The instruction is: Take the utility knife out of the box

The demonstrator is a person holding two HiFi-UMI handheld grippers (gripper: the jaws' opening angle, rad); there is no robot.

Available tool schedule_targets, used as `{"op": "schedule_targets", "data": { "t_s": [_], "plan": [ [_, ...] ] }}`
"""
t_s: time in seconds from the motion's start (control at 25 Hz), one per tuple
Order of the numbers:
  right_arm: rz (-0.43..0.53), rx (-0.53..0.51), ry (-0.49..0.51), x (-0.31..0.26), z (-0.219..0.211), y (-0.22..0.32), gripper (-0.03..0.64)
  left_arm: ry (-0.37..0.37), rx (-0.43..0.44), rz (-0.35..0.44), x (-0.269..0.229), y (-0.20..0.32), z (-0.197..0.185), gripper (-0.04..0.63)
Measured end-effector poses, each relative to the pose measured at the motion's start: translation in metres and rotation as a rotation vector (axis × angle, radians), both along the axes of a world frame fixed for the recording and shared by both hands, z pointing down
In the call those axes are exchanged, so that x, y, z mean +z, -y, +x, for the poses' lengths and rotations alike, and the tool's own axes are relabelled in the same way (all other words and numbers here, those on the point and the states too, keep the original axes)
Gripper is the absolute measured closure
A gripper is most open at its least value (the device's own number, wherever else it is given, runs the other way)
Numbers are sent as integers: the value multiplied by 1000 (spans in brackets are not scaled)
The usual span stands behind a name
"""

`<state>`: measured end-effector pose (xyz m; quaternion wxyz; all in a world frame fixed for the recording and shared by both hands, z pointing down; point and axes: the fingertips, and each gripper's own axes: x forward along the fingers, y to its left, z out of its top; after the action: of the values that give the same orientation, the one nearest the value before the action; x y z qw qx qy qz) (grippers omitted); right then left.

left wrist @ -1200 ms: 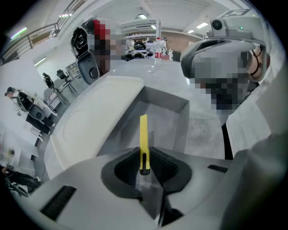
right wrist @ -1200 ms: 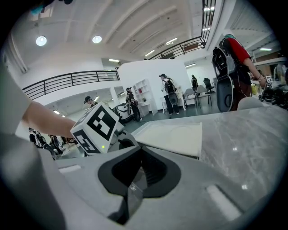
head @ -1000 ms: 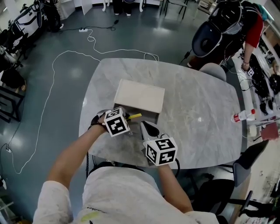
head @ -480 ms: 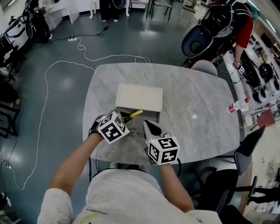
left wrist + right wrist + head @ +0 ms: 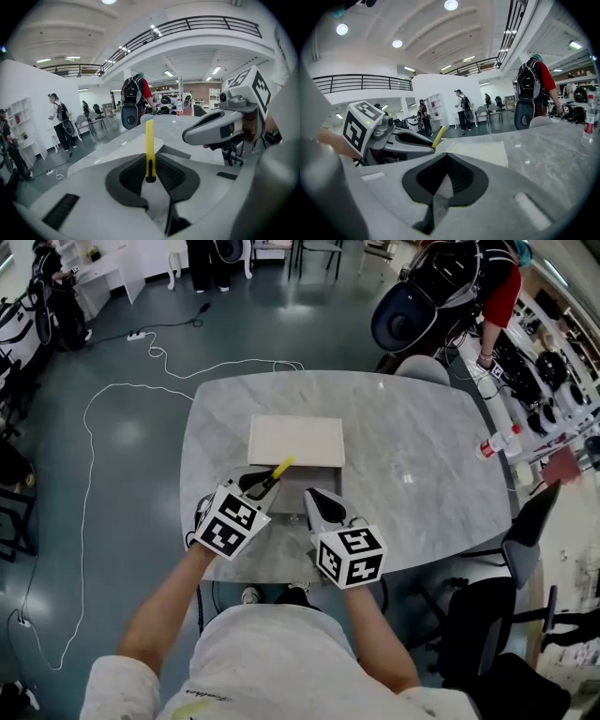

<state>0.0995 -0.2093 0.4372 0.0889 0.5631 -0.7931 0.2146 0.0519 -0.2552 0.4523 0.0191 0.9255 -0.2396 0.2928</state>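
A flat cream box (image 5: 296, 441) lies on the grey marble table (image 5: 422, 456). My left gripper (image 5: 260, 483) is shut on the yellow utility knife (image 5: 280, 468), held at the box's near edge with its yellow tip slanting up over the box. In the left gripper view the utility knife (image 5: 149, 143) stands upright, its black end pinched between the jaws of my left gripper (image 5: 150, 174). My right gripper (image 5: 317, 501) hovers just right of it, near the box's front. In the right gripper view my right gripper (image 5: 446, 165) is shut on nothing, with the box (image 5: 480, 151) ahead.
A white bottle with a red cap (image 5: 495, 443) lies at the table's right edge. Chairs (image 5: 511, 610) stand at the right, and a person with a black backpack (image 5: 441, 282) stands beyond the far right corner. A white cable (image 5: 89, 427) trails over the floor at the left.
My left gripper has drawn back toward me with the knife, and the knife has tilted more upright. The right gripper has stayed beside it. My head view has shifted.
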Motion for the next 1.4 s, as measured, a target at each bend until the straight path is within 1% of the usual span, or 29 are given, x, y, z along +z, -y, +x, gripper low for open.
{"op": "schedule_targets", "data": {
  "t_s": [0.28,0.56,0.84,1.4],
  "plan": [
    [33,34,-3,-14,-15,-10,612,-151,-85,2,-21,-11,-23,534],
    [54,75,-15,-23,-30,-24,612,-256,-149,4,-32,-23,-47,534],
    [71,123,-28,-28,-41,-40,612,-312,-154,-5,-35,-39,-60,534],
    [73,200,-44,-28,-47,-53,612,-316,-95,-29,-28,-48,-63,534]
  ]
}}
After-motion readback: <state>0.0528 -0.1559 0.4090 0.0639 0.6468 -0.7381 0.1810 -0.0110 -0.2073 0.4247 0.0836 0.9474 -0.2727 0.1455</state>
